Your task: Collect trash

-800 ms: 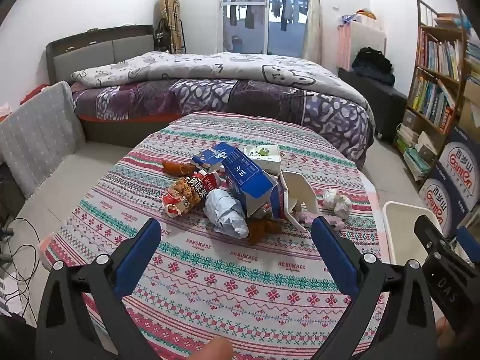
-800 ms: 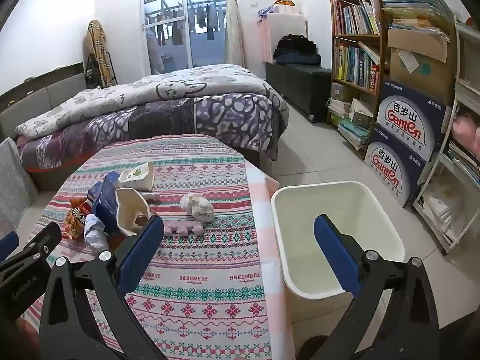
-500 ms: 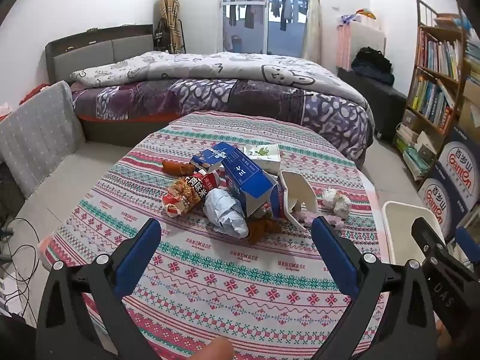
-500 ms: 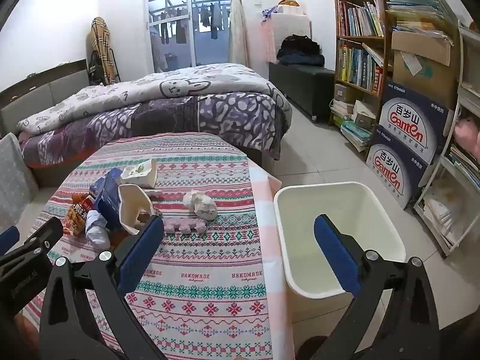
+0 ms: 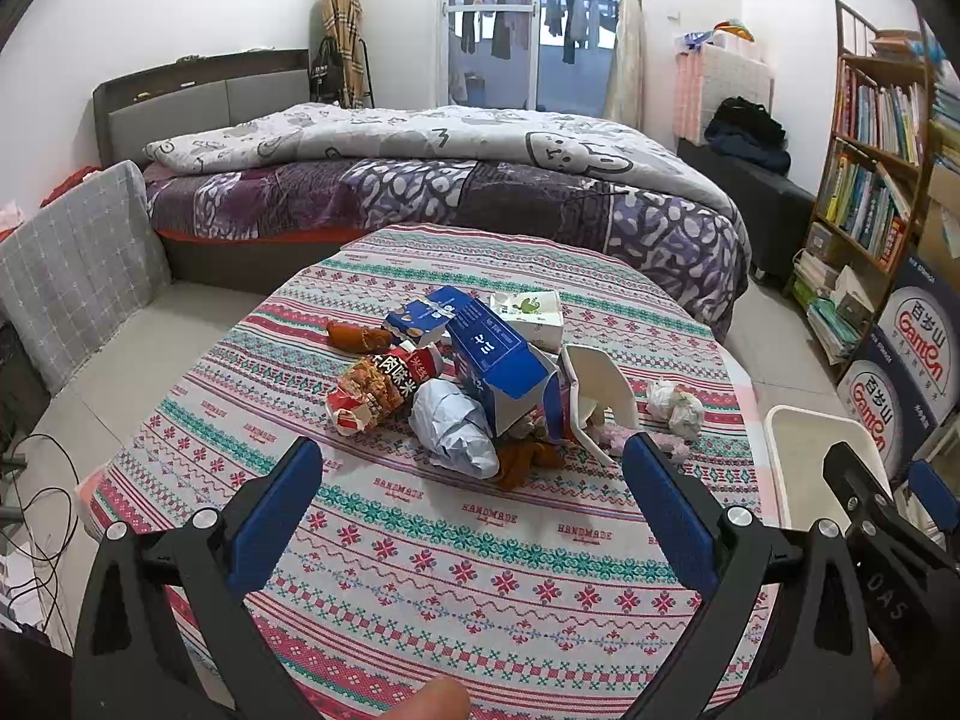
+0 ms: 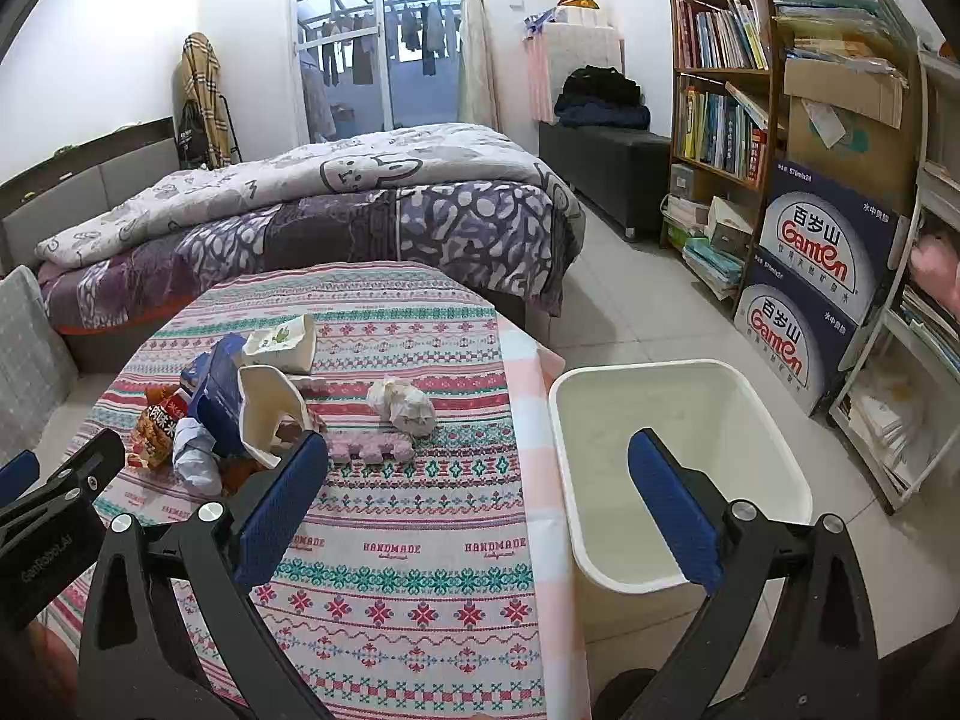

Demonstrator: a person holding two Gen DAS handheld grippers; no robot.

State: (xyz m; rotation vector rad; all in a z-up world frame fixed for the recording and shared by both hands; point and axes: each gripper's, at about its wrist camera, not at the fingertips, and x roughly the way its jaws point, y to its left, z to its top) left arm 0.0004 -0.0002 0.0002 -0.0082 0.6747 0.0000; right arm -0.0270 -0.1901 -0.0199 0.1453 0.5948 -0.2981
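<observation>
A heap of trash lies mid-table: a blue carton point(image 5: 495, 363), a red snack wrapper point(image 5: 378, 387), a crumpled silver-blue wrapper point(image 5: 456, 429), a white torn box point(image 5: 600, 387), a crumpled tissue point(image 5: 675, 408) and a pink piece point(image 6: 369, 447). My left gripper point(image 5: 471, 498) hangs open above the patterned cloth, short of the heap, nothing between its fingers. My right gripper point(image 6: 477, 489) is open over the table's right edge, beside the cream bin point(image 6: 678, 468), whose inside looks bare. The tissue point(image 6: 405, 405) lies closest to the bin.
The round table point(image 5: 480, 570) carries a patterned cloth. A bed point(image 5: 420, 180) stands behind it. Bookshelves point(image 6: 726, 96) and stacked water cartons point(image 6: 810, 300) line the right wall past the bin. Cables point(image 5: 36, 510) trail on the floor at left.
The right wrist view has shifted slightly: the trash heap and bin sit a little further right and nearer. The left gripper has stayed almost still. Both stay open.
</observation>
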